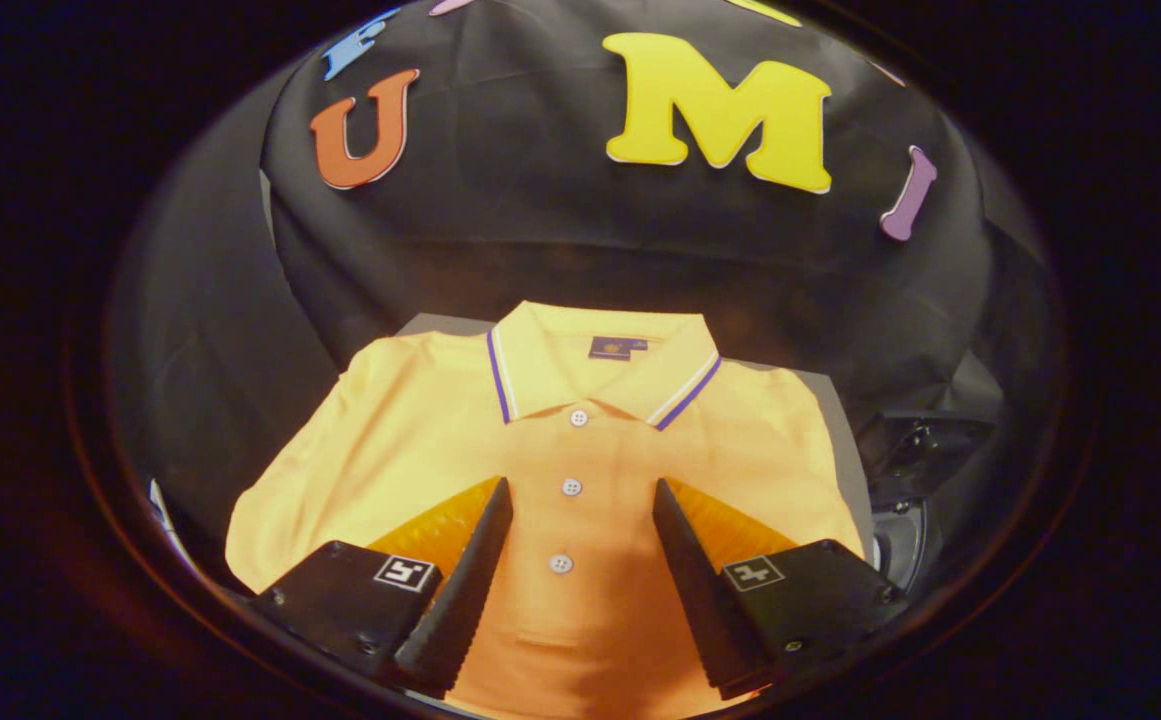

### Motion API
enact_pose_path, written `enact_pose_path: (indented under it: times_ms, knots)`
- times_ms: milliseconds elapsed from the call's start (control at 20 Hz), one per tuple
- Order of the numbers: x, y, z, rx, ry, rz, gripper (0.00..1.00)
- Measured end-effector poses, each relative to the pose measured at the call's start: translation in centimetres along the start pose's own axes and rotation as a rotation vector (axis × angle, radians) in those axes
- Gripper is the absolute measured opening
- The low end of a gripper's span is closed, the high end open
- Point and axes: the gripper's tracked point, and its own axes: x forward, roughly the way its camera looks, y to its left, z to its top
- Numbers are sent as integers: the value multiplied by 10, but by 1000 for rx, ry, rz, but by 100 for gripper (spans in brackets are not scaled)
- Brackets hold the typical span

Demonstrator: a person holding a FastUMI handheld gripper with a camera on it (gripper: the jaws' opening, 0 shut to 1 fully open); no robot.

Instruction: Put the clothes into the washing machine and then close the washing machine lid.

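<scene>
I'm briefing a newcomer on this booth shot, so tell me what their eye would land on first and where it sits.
The folded orange polo shirt grabs the eye first, lying flat on a grey surface with its collar toward the black cloth wall. Next comes the hand-held gripper, open, its two dark fingers spread either side of the shirt's button placket, not pressing on it.

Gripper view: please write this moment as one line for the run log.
phase: approach | gripper: open, fingers apart above placket | yellow polo shirt: folded flat, buttoned, not gripped | grey surface: under shirt | lid: not judged
</scene>
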Motion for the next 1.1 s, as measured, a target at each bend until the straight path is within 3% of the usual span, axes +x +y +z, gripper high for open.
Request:
enact_pose_path:
  times_ms: [50, 100, 200, 350, 800, 1100]
  knots:
    - [1, -1, 2, -16, -5, 10, 87]
    - [2, -2, 3, -20, -1, 16, 69]
    - [5, -3, 3, -32, 2, 26, 49]
    - [5, -6, 8, -61, -18, 48, 10]
    - [-18, -16, -6, -55, -100, 165, 4]
    - [-111, -29, -14, -52, -274, 192, 4]
